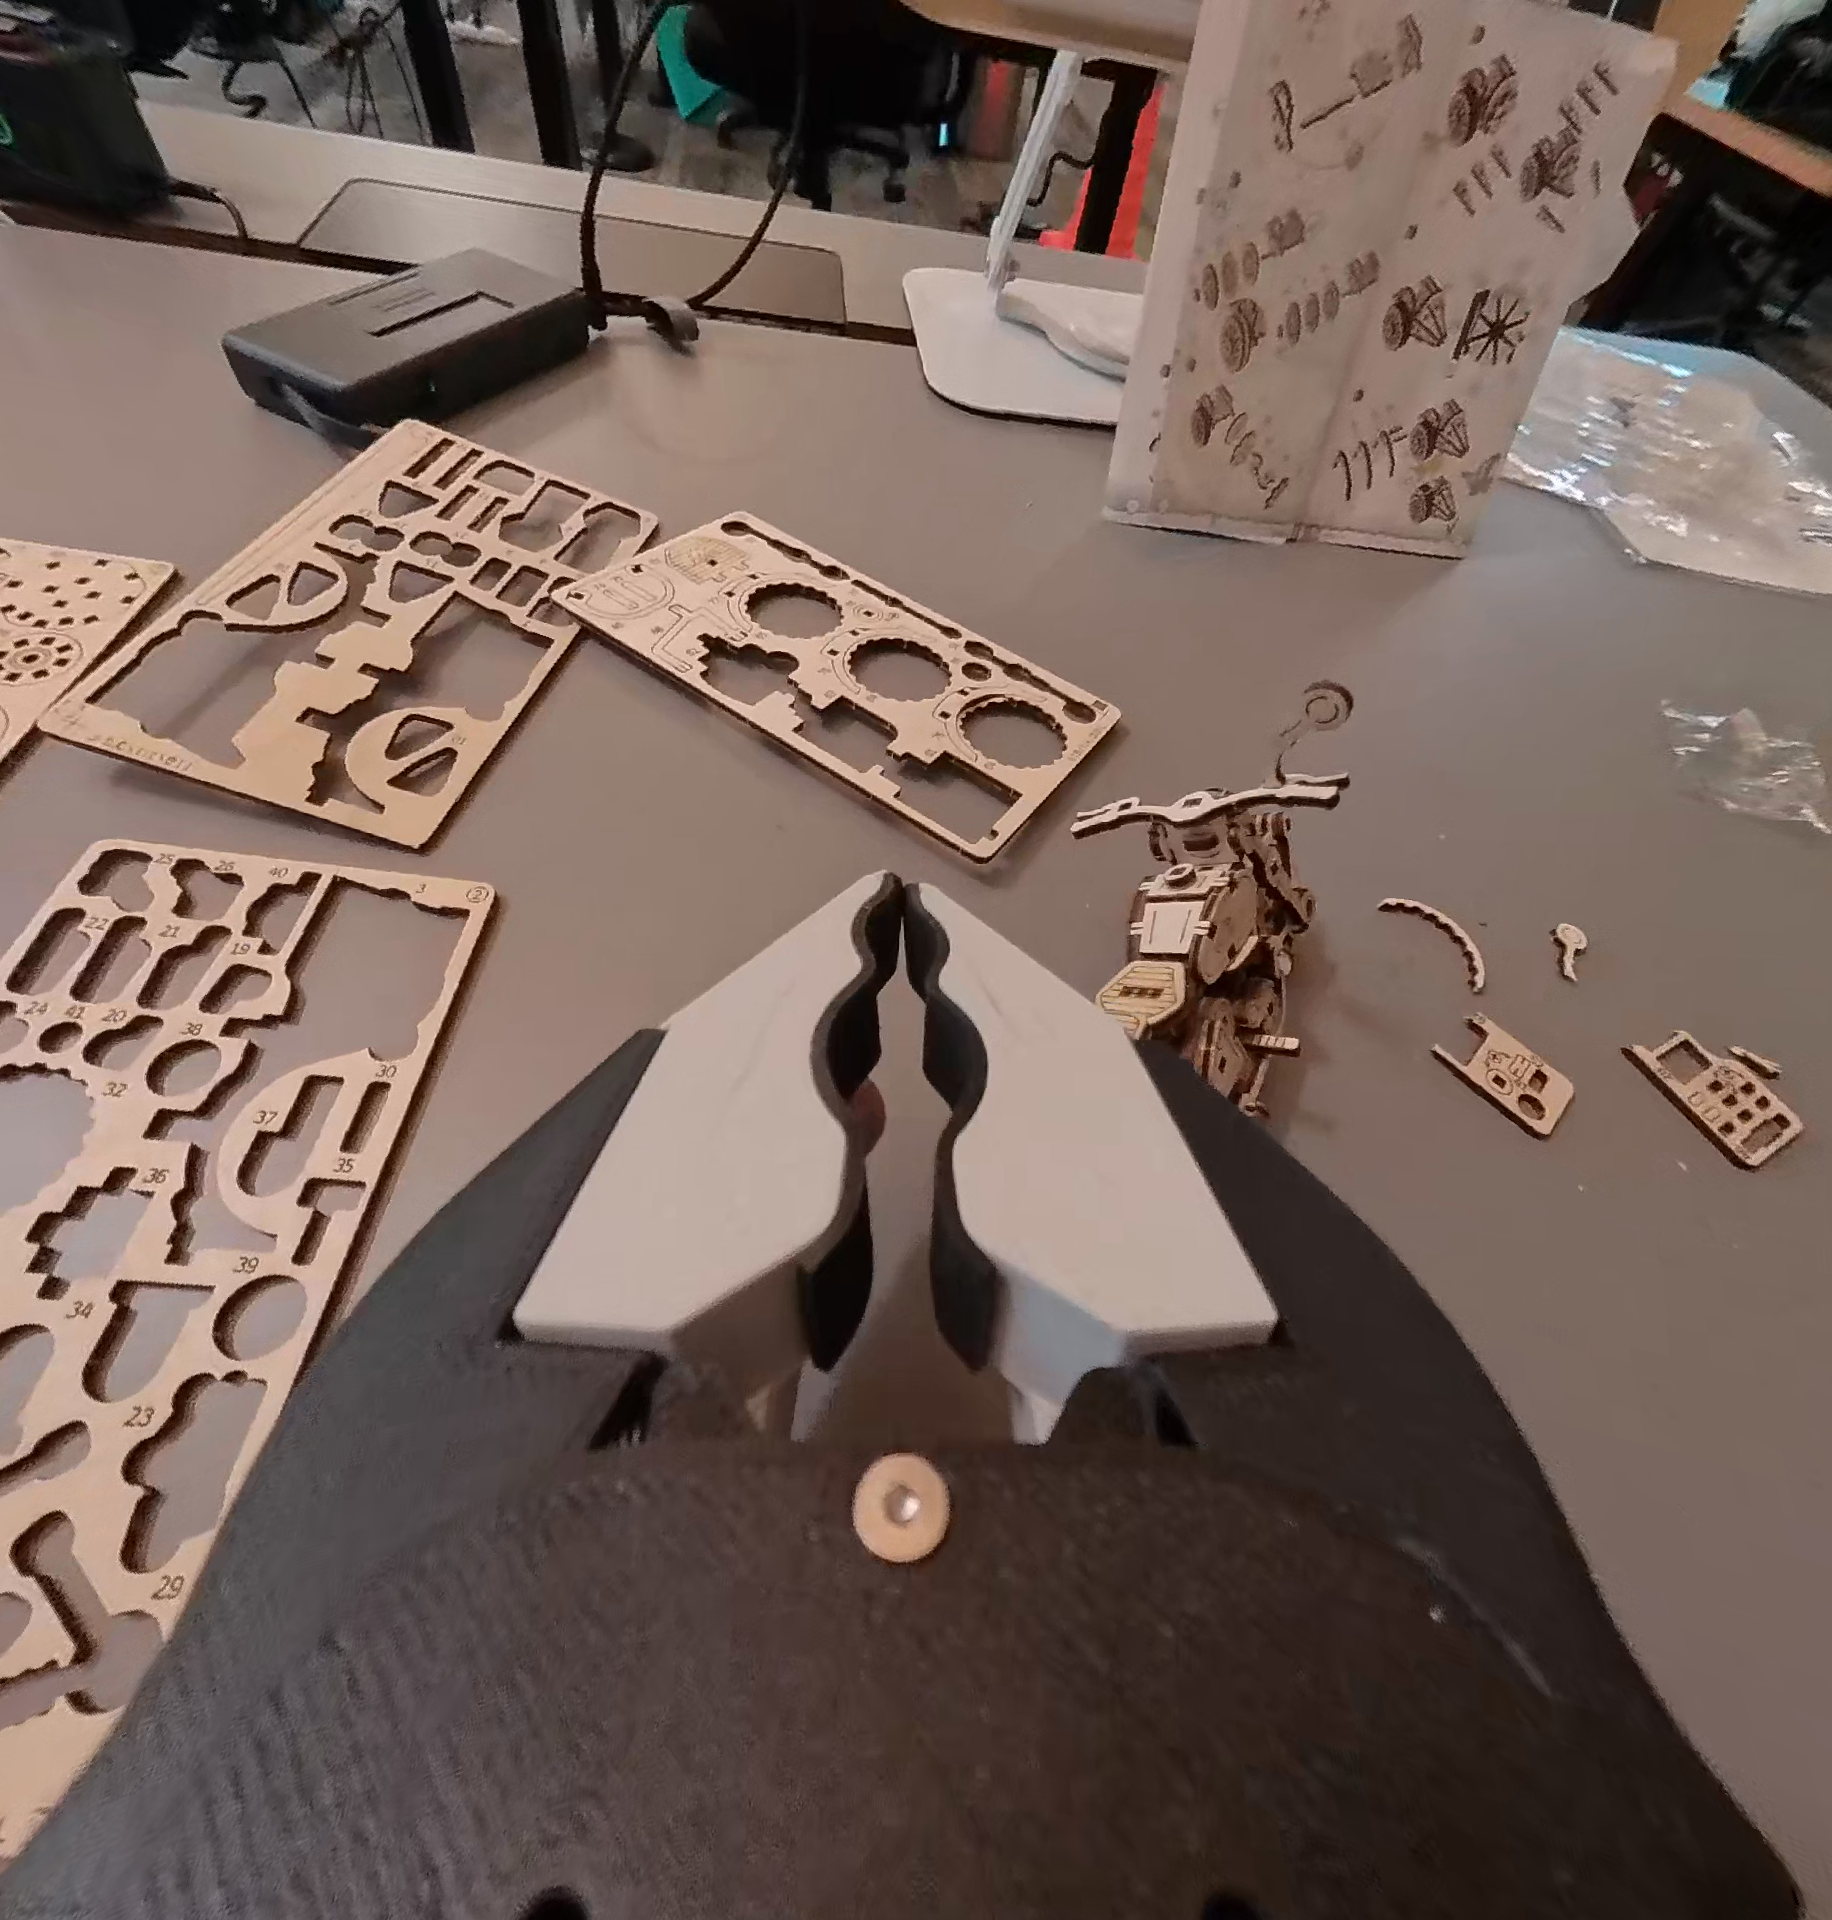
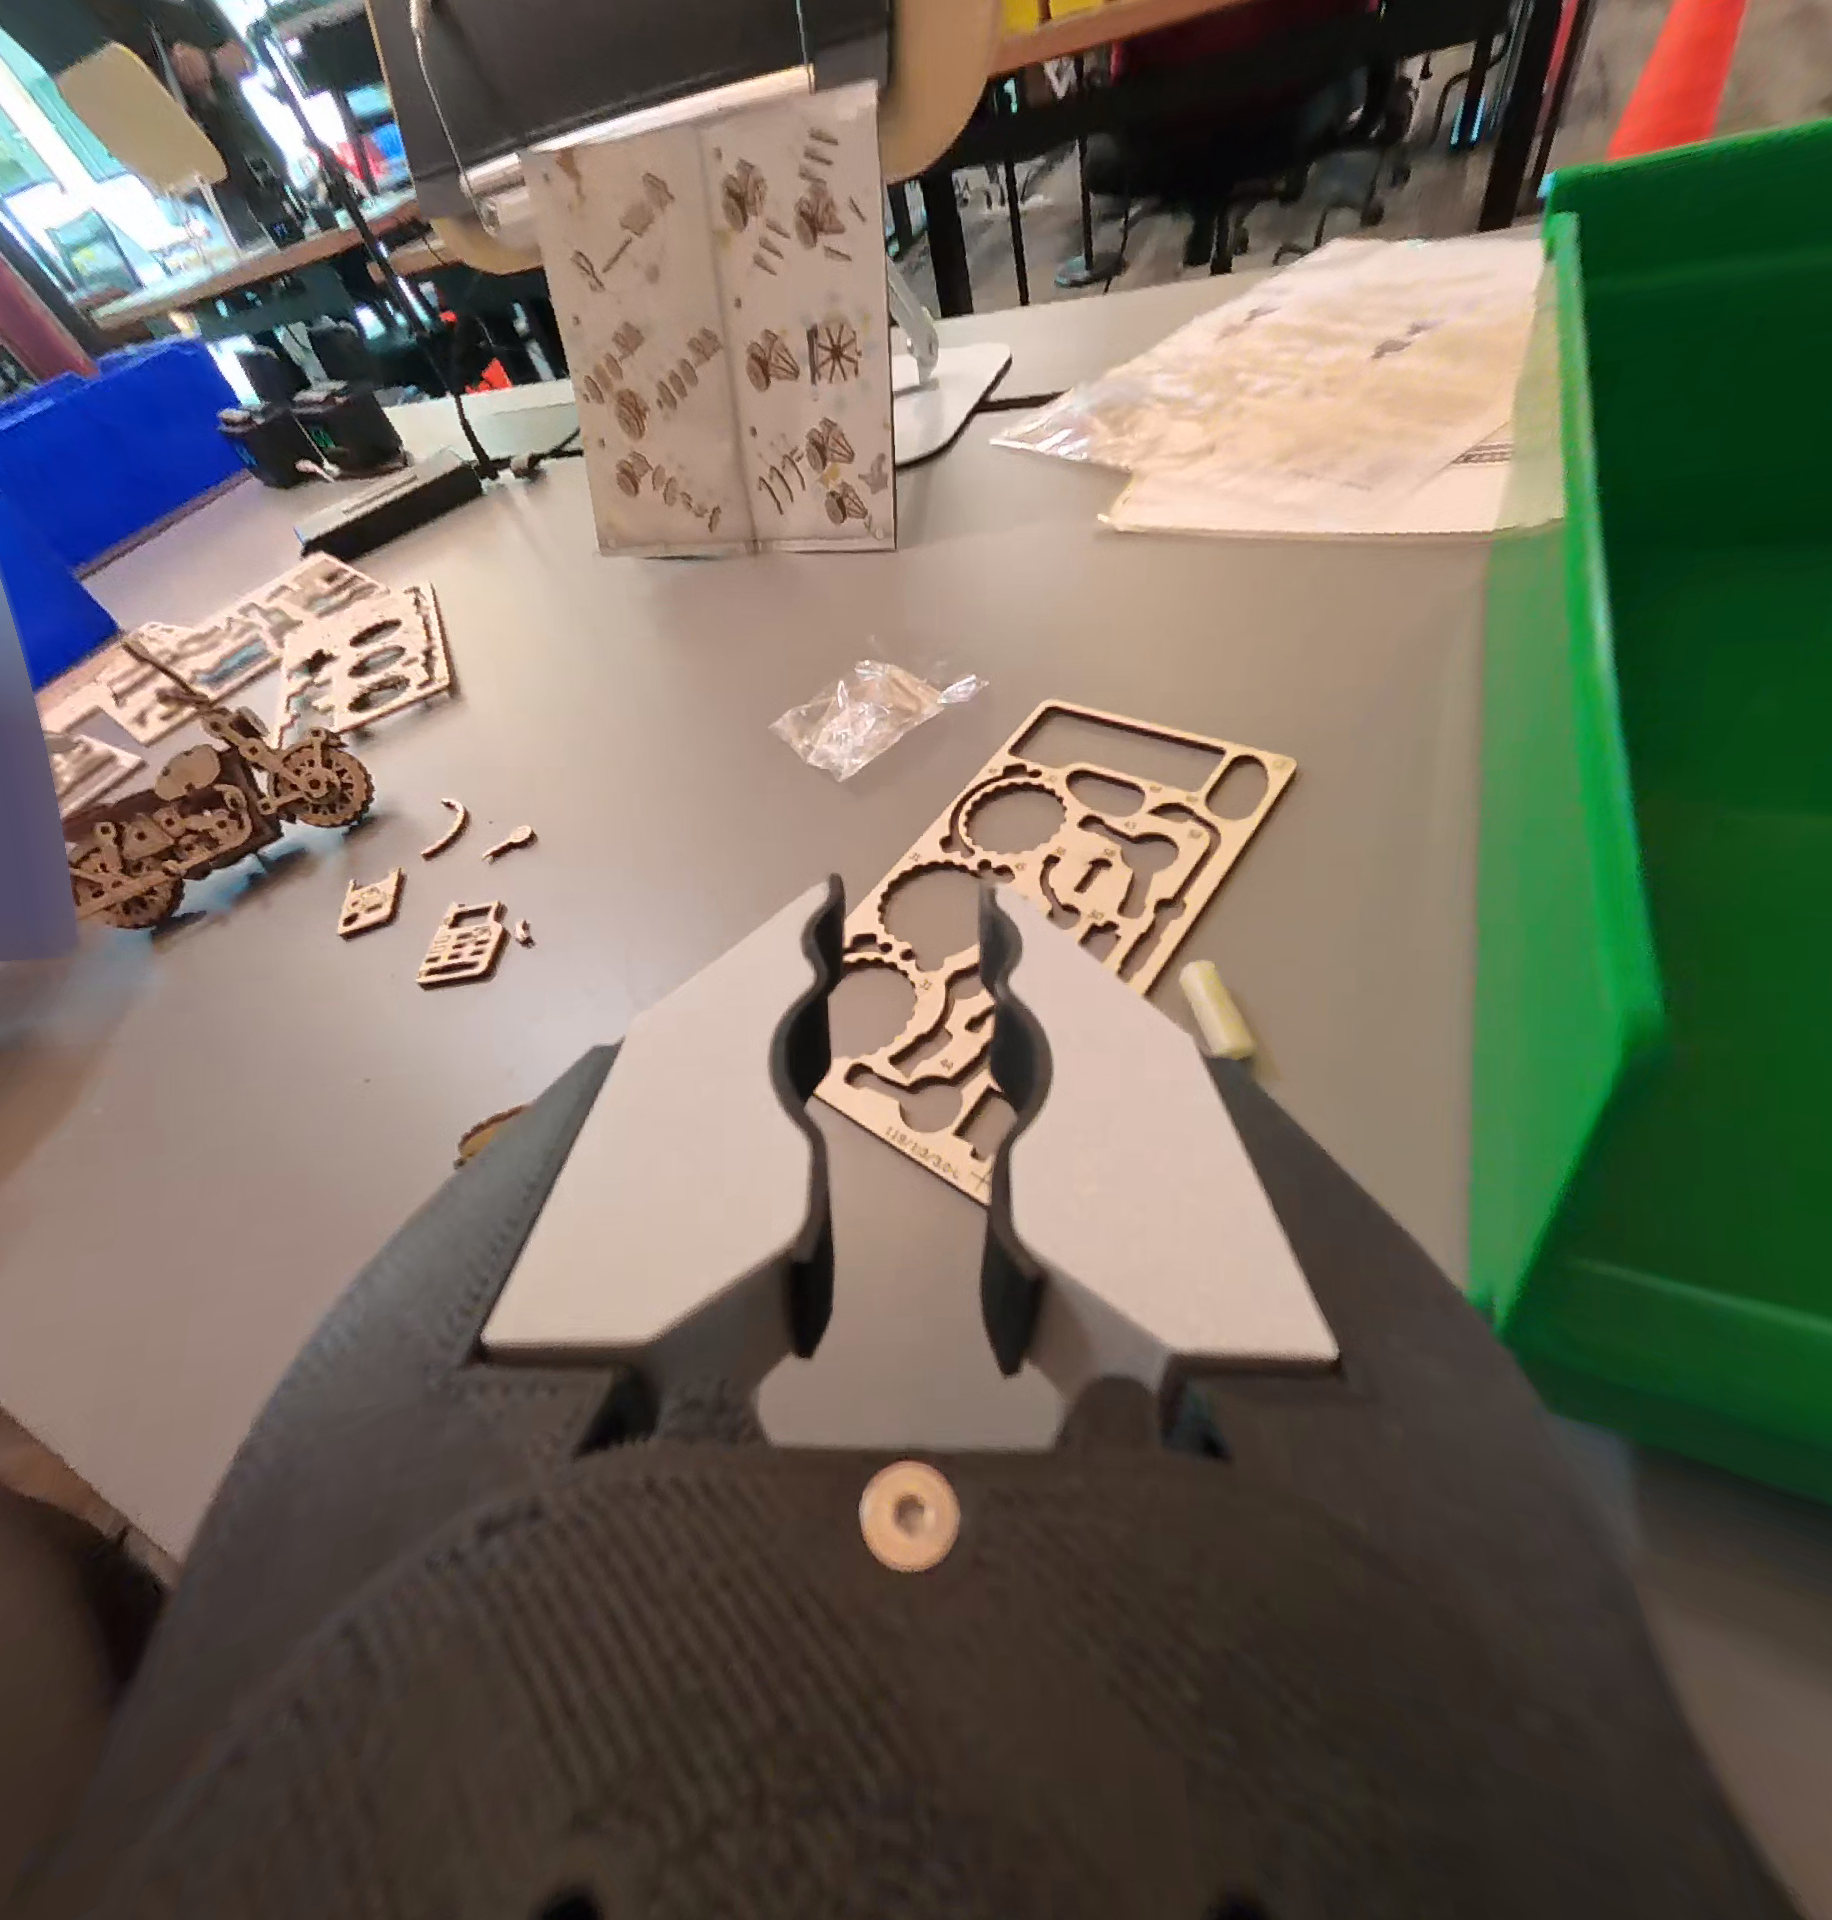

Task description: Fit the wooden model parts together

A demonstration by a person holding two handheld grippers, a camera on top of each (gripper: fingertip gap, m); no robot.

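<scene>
Over the grey bench (image 1: 1307, 1455), both claws are hovering, neither holding anything.

Left claw (image 1: 904, 891) is sitting clenched near the half-built motorcycle (image 1: 1218, 935); right claw (image 2: 910, 902) is hanging released above a punched sheet (image 2: 1073, 883). Likely the next step is choosing among loose parts (image 2: 460, 943) lying right of the model. A green bin (image 2: 1701, 831) is crowding the right edge; elsewhere room is looking ample.

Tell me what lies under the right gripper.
Under the open right gripper lies a punched-out wooden sheet flat on the table. The gripper body hides the sheet's near end.
</scene>
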